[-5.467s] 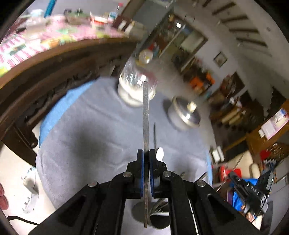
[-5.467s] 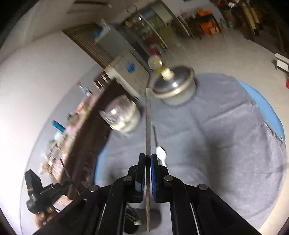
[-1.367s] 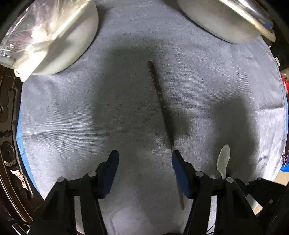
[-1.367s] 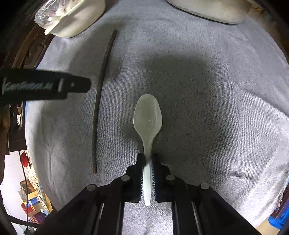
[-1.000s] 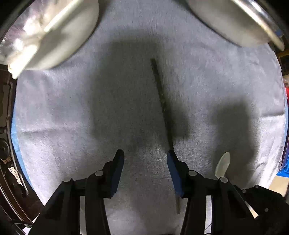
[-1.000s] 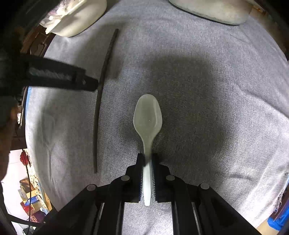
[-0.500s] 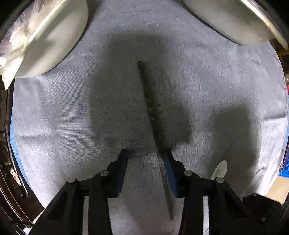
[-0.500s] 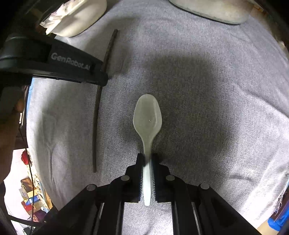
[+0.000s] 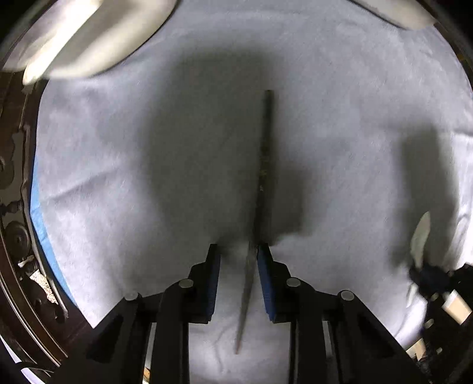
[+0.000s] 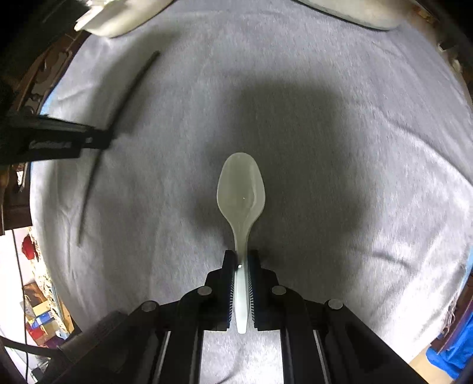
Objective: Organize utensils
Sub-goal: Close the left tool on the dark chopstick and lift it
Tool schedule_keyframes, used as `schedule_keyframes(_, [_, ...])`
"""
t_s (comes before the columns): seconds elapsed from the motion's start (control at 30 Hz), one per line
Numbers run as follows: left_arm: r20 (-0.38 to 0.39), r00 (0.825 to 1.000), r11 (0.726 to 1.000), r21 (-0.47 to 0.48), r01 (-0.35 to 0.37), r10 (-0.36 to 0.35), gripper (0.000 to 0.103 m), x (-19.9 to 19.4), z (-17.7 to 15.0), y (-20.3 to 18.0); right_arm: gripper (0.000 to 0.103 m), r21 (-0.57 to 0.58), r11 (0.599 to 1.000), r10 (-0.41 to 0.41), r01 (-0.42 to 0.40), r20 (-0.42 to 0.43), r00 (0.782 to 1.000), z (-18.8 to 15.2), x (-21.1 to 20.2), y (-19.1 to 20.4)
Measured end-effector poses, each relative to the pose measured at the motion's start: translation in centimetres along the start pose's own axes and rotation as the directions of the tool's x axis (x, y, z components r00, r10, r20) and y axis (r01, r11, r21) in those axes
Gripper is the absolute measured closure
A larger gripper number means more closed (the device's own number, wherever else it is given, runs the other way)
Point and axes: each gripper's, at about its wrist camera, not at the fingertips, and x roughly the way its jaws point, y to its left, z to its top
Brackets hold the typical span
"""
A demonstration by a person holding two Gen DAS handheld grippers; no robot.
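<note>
Two views, taken in turn.

Left wrist view: the left gripper point(image 9: 238, 260) has shifted sideways since a second ago, so the long dark knife point(image 9: 264, 165), which then lay off past its right finger, now runs between the two fingers. Jaws are closing; the right blue pad point(image 9: 264, 276) is at or near the blade, the left pad stands clear, so no grip yet. Likely meaning: the knife is about to be picked up for sorting. The knife lies flat on a grey cloth point(image 9: 118, 165) over the desk; a white bowl point(image 9: 88, 38) sits at the top left, a second vessel point(image 9: 405, 14) at the top right, and dark carved wood point(image 9: 14, 206) shows beyond the cloth's left edge.

Right wrist view: the right gripper point(image 10: 242, 265) is unchanged, clenched on the handle of a pale plastic spoon point(image 10: 241, 189), bowl forward above the cloth. The knife lies well apart to the left, the left gripper over it. Boxes and clutter point(image 10: 38, 313) fill the floor at the lower left.
</note>
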Motion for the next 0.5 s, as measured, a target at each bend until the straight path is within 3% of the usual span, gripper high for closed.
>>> schedule_keyframes(0.5, [-0.006,1.000,1.000,-0.016,-0.014,0.014,0.082,2.6,-9.4,4.0,0.093,0.029,0.999,-0.016,0.017,-0.032,0.999,-4.5,0.8,1.9])
